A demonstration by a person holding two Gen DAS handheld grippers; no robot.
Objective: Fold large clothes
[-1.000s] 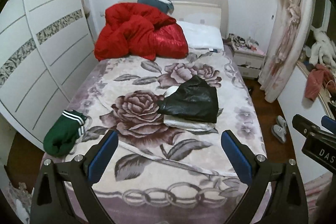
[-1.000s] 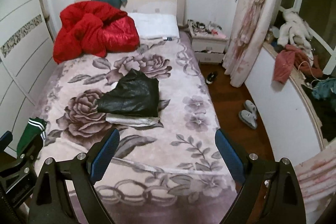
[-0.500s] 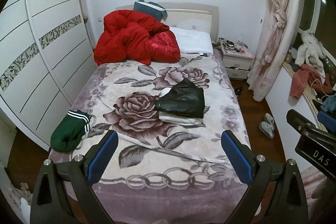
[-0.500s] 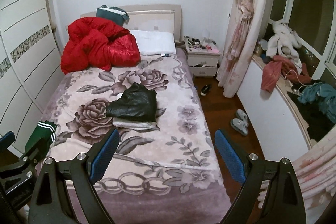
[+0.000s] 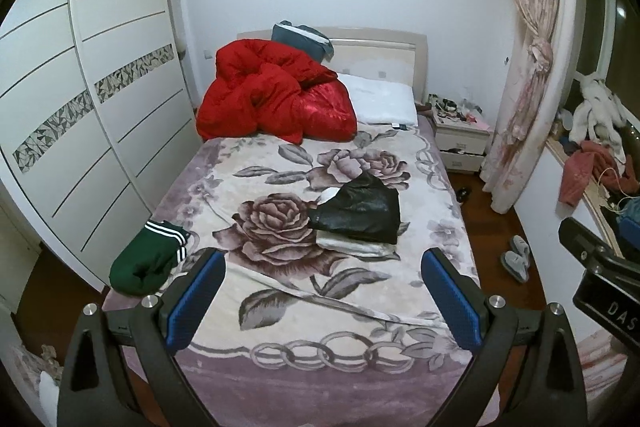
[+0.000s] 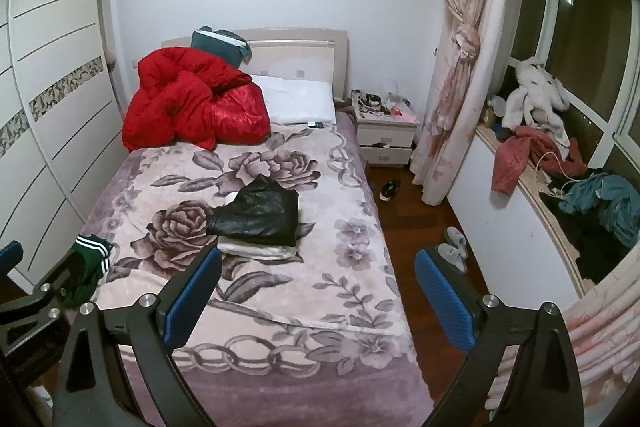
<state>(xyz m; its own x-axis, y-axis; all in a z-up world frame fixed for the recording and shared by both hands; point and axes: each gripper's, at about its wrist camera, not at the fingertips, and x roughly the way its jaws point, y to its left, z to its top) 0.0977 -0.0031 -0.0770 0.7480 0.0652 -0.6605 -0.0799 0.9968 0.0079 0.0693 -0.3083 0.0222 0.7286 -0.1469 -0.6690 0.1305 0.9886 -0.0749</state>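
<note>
While both tools hang at the foot of the bed, neither holds anything: the left gripper (image 5: 322,291) and the right gripper (image 6: 318,289) each show blue-padded fingers spread wide over the floral plush blanket (image 5: 280,307). Centre frame lies a black glossy leather-like garment (image 5: 360,213), seemingly already folded, stacked on a pale folded cloth (image 5: 352,247). At lower left of the left view, a green garment with white stripes (image 5: 146,259) sits bunched at the bed's edge; it looks like the next piece, though I can't tell its type from here. To do the step well, bring both claws down on two separate edges of the green bundle, pinch only one layer each, lift and shake it flat onto bare blanket below the stack before folding. A red puffy quilt (image 5: 276,95) fills the upper centre
</note>
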